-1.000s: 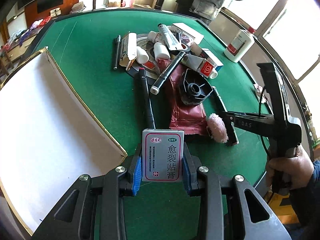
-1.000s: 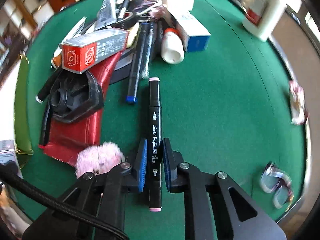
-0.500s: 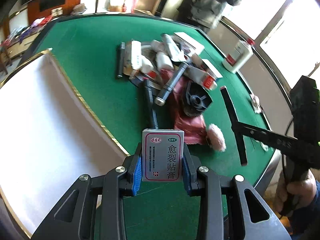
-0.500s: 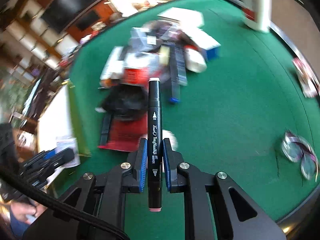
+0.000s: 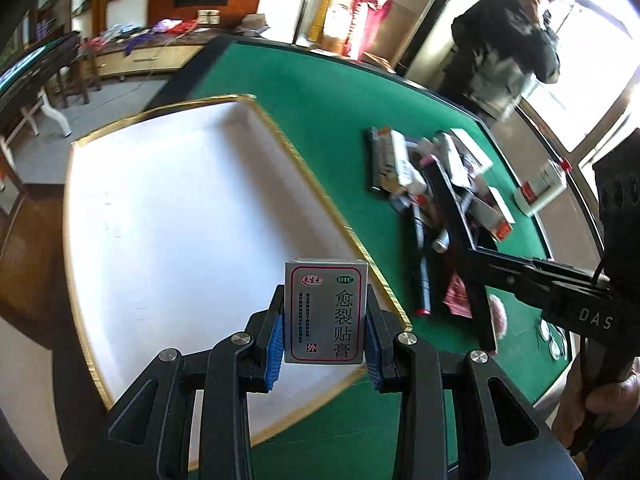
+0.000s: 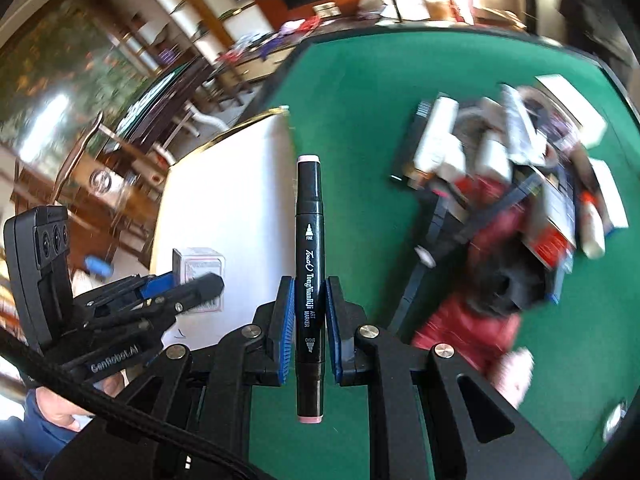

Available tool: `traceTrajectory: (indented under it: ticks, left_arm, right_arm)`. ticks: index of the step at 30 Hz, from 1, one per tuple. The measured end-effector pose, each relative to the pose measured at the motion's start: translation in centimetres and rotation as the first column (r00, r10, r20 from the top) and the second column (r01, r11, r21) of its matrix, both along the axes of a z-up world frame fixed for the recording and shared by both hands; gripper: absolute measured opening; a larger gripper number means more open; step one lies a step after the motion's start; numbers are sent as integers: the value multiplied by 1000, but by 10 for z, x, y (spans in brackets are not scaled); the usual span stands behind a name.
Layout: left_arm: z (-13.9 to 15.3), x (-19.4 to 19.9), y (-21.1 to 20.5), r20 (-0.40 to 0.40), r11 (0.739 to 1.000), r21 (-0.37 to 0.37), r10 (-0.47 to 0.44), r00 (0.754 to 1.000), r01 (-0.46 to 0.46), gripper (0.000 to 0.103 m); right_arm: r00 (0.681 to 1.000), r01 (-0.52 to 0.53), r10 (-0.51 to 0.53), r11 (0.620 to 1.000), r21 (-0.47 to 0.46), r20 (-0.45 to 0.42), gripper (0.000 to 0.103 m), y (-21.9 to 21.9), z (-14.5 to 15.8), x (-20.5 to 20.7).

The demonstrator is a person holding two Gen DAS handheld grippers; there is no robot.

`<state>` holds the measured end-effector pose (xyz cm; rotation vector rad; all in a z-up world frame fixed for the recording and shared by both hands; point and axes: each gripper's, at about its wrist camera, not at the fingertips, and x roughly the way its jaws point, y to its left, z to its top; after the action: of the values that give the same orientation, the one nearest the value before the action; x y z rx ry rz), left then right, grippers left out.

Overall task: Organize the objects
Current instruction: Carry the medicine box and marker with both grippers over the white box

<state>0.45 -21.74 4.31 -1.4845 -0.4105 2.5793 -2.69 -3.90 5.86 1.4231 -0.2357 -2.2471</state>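
Left wrist view: green table (image 5: 328, 92) carries white gold-edged tray (image 5: 172, 208) and, well apart, a cluttered pile (image 5: 436, 188). Left claw (image 5: 325, 344) clamps a small medicine box (image 5: 325, 316) above the tray's corner. Right claw (image 6: 307, 332) grips black marker (image 6: 309, 264) upright over the table.

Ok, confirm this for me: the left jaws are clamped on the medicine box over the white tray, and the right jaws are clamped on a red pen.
Not quite. The right wrist view shows the right gripper clamped on a black marker with pale pink end caps, not a red pen. The rest holds: the left gripper clamps the medicine box over the white tray.
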Motion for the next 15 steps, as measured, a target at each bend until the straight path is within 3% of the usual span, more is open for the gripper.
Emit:
traceTrajectory:
  ticks: [9,15]
  left_arm:
    - [-16,-27,-33,18,998,3,59,998,-59,29]
    - [-34,-53,-60,58,988,46,144,988,-147,29]
  right_arm:
    - [994,-109,110,989,101,-9,13,-82,2,-47]
    - [993,-119,118,979,163,14,13,-108,-13,-80]
